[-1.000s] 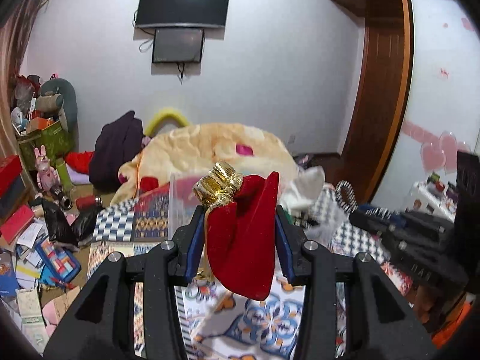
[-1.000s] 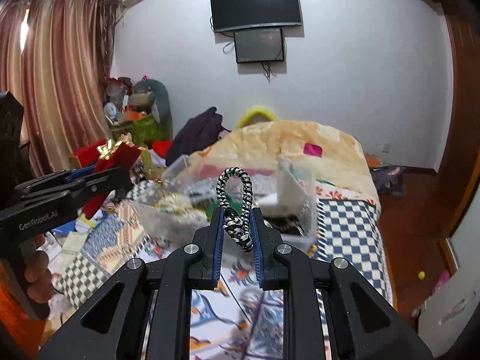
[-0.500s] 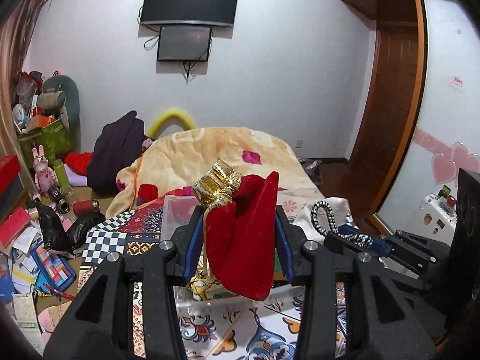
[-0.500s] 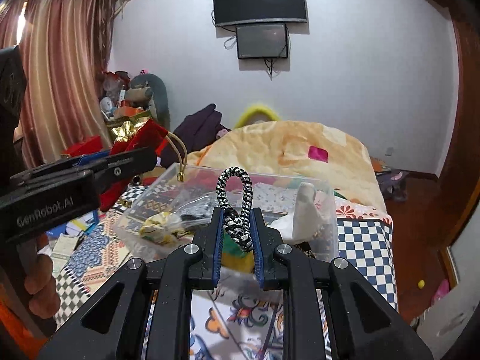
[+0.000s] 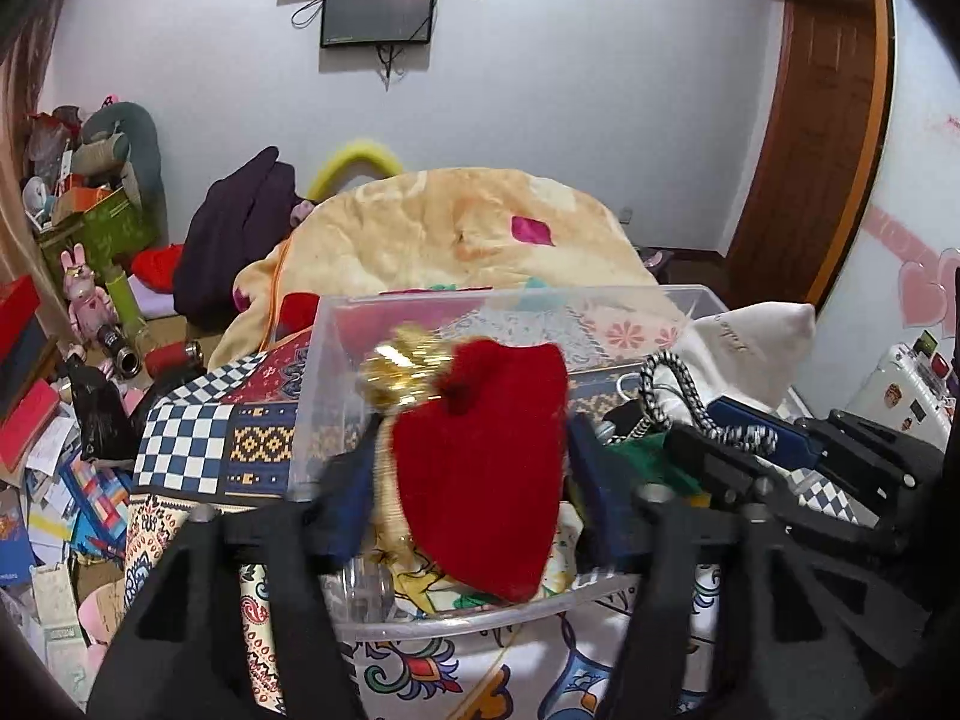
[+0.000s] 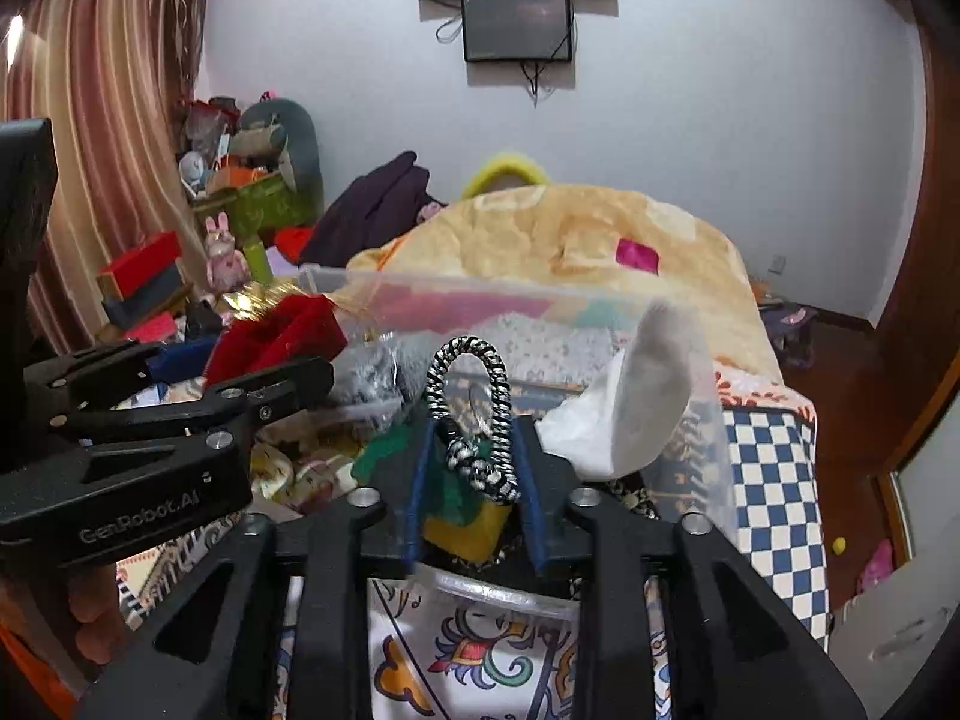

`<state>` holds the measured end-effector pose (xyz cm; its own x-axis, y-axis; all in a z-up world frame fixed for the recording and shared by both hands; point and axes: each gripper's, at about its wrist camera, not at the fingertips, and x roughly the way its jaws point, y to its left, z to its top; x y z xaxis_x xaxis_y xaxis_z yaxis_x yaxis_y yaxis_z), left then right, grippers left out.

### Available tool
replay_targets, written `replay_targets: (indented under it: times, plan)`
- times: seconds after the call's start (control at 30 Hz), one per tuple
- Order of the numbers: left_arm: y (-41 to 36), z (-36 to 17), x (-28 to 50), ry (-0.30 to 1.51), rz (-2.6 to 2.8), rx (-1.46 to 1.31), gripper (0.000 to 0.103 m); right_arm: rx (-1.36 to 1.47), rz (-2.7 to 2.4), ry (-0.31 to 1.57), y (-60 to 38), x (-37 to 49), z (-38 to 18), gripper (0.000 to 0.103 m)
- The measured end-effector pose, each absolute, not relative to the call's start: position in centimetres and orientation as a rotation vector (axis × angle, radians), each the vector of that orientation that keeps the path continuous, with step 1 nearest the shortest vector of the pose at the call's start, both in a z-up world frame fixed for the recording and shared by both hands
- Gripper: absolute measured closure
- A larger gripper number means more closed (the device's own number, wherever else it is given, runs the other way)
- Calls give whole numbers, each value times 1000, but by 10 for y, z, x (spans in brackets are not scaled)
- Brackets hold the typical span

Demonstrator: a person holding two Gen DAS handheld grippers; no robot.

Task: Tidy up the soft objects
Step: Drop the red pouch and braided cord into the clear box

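Observation:
My left gripper (image 5: 468, 474) is over the clear plastic bin (image 5: 324, 360) with a red velvet pouch (image 5: 480, 462) with a gold top between its blurred jaws, which stand wider than before. My right gripper (image 6: 471, 468) is also over the bin (image 6: 690, 420), with a black-and-white braided cord loop (image 6: 474, 414) between its jaws, which stand slightly apart. The bin holds a white cloth (image 6: 636, 414), green and yellow soft items and patterned fabric. The right gripper and cord (image 5: 678, 396) also show in the left wrist view, and the left gripper and pouch (image 6: 270, 336) in the right wrist view.
The bin sits on a patterned bedspread (image 5: 198, 444). A yellow blanket heap (image 5: 468, 228) lies behind it. Clutter, boxes and toys (image 5: 90, 300) fill the floor at left. A wooden door (image 5: 810, 138) is at right, screens (image 6: 516, 24) on the wall.
Both grippers moved forward and down over the bin. The left jaws have widened around the pouch and the view is blurred. The right jaws have parted a little around the cord.

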<state>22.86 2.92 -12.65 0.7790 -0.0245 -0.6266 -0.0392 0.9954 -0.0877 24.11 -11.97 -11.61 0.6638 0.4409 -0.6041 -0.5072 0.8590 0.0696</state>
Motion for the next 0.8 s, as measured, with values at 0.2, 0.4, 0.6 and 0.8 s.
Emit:
replay_targets:
  times: [0.2,0.4,0.6,0.8]
  plan:
    - [33,-129,227,688,-9,-98,27,-106,541,672,-127,237,-119,55]
    - [38,-123,214,678,-41,-123,22,-104,543,657,-135,229,-112,43]
    - [40,-94,187,592,-63,-137,21,-132,534,583,-145,207,-87,43]
    - [36,-50,146,450,-75,-118,21,-110,526,469,-161,183,-50,43]
